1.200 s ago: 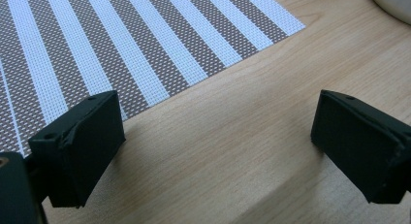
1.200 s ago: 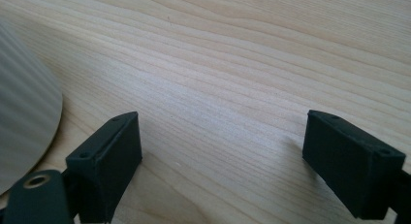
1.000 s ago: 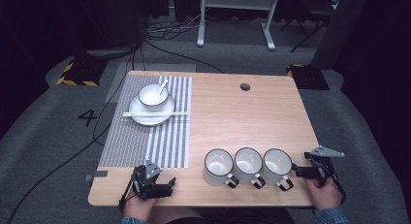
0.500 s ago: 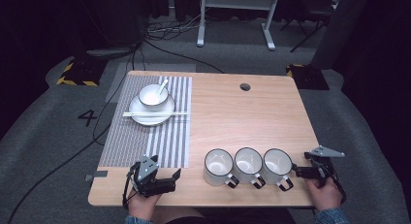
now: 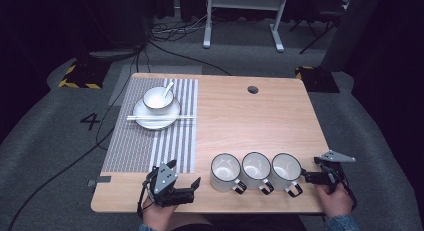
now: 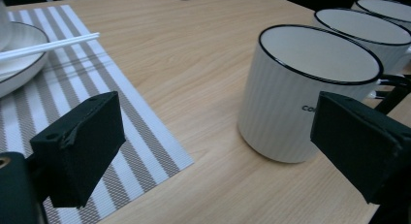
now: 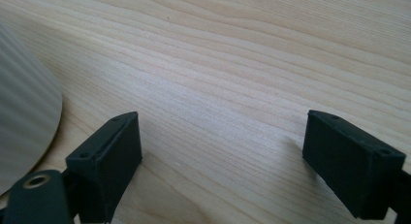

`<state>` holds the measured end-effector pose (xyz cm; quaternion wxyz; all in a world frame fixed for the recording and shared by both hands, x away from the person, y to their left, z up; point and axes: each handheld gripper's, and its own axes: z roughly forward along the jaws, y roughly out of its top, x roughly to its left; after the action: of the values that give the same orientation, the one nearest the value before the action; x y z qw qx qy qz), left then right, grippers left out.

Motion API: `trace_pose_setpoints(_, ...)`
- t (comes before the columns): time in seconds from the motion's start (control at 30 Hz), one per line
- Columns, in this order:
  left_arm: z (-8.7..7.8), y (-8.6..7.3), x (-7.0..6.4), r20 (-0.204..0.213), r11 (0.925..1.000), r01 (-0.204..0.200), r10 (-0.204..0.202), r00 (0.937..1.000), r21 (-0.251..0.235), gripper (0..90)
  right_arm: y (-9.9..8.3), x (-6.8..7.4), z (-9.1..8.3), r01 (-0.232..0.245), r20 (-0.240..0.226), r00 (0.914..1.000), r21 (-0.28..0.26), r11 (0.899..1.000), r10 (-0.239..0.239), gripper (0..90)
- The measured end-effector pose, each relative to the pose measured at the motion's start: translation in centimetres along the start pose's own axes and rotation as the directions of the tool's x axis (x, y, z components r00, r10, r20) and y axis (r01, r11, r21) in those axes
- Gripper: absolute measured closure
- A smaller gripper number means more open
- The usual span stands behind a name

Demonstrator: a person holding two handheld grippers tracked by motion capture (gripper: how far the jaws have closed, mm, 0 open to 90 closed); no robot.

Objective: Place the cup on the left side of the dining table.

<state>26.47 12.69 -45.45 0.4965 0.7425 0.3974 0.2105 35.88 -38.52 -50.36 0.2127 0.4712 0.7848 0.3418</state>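
Three white mugs are standing in a row near the front edge of the wooden table, rims up, handles pointing toward the person. The left mug is the one nearest the left gripper; in the left gripper view this mug is sitting upright just ahead of the jaws, closer to the right-hand jaw, with its dark rim and part of a printed word showing. The middle mug and the right mug are standing beside it, each touching or almost touching its neighbour.

The left gripper is resting low at the front edge, jaws spread wide and holding nothing, aimed toward the left mug. The right gripper is lying just beside the right mug, its jaws likewise gaping wide over bare wood in the right gripper view.

Farther back, a striped placemat is carrying a plate, a bowl with a spoon, and chopsticks laid across the plate.
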Motion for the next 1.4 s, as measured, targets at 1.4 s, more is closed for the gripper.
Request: trace_pose_setpoints(1.4,11.2,-0.1,-5.7,0.094,0.9708,-0.065,0.045,0.9945,0.231,1.7,0.1,0.1,0.1,-0.014,0.034,0.9993,0.008,1.0,0.014,12.6)
